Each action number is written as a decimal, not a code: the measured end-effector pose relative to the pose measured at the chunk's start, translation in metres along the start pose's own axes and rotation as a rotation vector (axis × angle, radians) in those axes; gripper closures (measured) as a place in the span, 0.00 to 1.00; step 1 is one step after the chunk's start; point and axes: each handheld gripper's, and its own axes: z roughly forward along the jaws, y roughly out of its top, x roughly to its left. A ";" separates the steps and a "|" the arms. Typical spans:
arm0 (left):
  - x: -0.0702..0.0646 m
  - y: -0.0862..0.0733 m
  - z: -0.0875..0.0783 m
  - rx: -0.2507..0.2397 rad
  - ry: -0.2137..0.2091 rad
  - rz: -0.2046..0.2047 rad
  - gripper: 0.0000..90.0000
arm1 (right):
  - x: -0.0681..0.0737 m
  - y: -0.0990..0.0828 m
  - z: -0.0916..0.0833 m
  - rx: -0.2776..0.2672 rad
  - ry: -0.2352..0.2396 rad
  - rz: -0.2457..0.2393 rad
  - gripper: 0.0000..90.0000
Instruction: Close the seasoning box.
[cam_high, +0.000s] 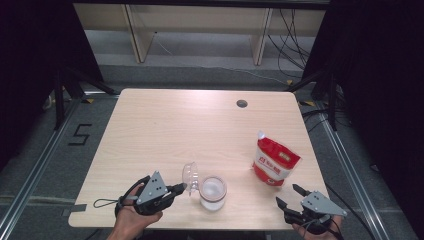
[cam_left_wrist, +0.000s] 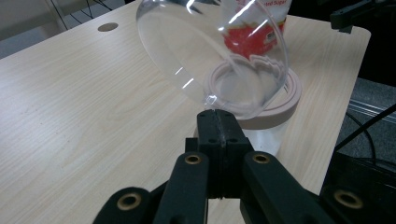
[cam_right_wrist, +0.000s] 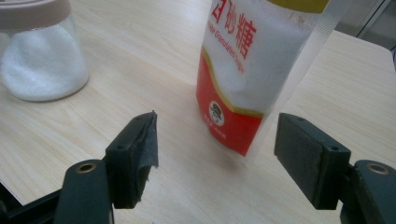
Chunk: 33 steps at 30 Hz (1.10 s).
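Observation:
A glass jar (cam_high: 213, 192) of white sugar with a pink rim (cam_left_wrist: 282, 105) stands near the table's front edge. Its clear domed lid (cam_high: 190, 179) is tipped up to the jar's left. My left gripper (cam_high: 181, 188) is shut on the lid's lower edge (cam_left_wrist: 212, 105), its jaws pressed together there. A red and white sugar bag (cam_high: 274, 162) stands upright to the right. My right gripper (cam_high: 287, 193) sits open near the front right corner, just short of the bag (cam_right_wrist: 243, 70), nothing between its pads (cam_right_wrist: 140, 149). The jar (cam_right_wrist: 42, 60) lies off to its left.
The light wooden table (cam_high: 175, 125) has a round cable hole (cam_high: 242, 103) near its far edge. Its right edge (cam_high: 310, 145) runs close behind the bag. Cables and shelf legs stand on the floor beyond the table.

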 end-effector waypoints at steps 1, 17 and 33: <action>0.000 0.000 0.001 -0.007 0.002 0.004 0.99 | 0.000 0.000 0.000 0.001 0.000 0.000 0.35; -0.005 0.004 0.003 -0.014 -0.022 -0.013 0.99 | -0.003 0.001 0.002 -0.031 -0.013 -0.069 0.35; -0.006 0.003 0.005 -0.011 -0.039 -0.027 0.94 | -0.001 0.001 0.002 -0.025 -0.010 -0.049 0.35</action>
